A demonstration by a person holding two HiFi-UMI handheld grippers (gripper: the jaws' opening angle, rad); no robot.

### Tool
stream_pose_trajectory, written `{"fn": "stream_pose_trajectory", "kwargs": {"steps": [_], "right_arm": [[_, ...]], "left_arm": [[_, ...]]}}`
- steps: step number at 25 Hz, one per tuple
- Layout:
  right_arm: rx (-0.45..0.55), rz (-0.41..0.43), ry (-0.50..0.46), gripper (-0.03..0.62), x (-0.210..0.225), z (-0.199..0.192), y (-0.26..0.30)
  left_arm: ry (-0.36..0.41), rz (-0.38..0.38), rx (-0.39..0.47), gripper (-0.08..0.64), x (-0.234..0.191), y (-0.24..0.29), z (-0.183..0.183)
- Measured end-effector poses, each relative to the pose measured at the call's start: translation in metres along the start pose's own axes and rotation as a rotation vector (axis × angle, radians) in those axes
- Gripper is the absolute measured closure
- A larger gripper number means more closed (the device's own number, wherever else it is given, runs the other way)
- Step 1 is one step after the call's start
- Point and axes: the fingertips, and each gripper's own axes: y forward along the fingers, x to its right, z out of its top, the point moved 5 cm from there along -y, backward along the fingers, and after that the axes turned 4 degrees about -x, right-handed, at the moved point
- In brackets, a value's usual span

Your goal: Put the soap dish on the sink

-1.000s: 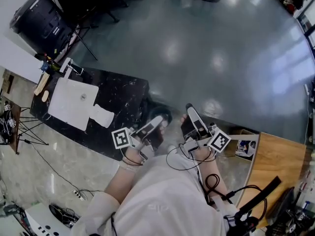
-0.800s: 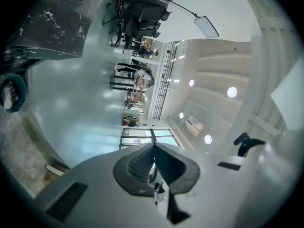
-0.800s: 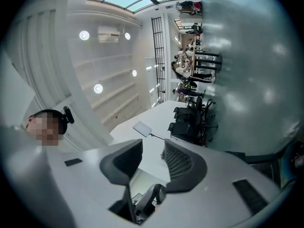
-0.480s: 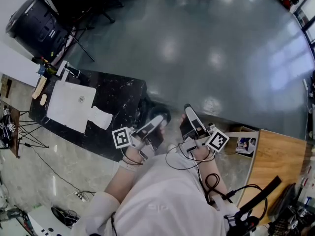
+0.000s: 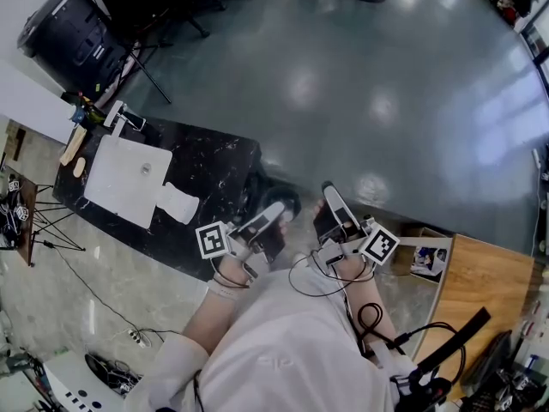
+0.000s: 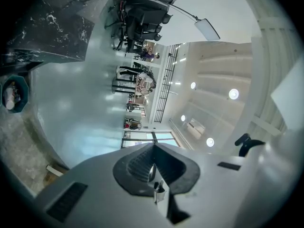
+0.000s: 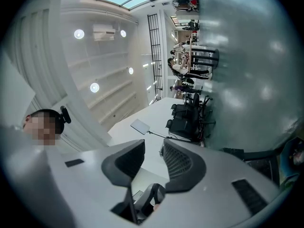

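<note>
A white soap dish [image 5: 177, 202] lies on the black marble counter [image 5: 219, 170], right beside the white sink basin [image 5: 127, 181]. Both grippers are held close to the person's body, to the right of the counter and well away from the dish. My left gripper [image 5: 279, 209] points away over the floor, its pads [image 6: 142, 163] pressed together on nothing. My right gripper [image 5: 328, 188] stands beside it, tilted a little upward, its jaws closing down to shut and empty [image 7: 153, 148]. Neither gripper view shows the dish or the sink.
A faucet [image 5: 120, 115] and small bottles stand at the sink's far end. A teal-rimmed bin [image 6: 14, 93] sits by the counter's corner. A large black drum [image 5: 60, 41] and tripod legs are at the far left, a wooden table [image 5: 485, 273] at the right. Cables run over the floor.
</note>
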Motion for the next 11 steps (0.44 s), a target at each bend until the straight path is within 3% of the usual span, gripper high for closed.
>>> {"fn": "stream_pose_trajectory", "kwargs": {"steps": [11], "right_arm": [[-0.009,-0.008,0.008,0.463,0.0035,0.0073,0.0025]], "left_arm": [[-0.008,0.017,0.012,0.554,-0.0025,0.0042,0.0024]]}}
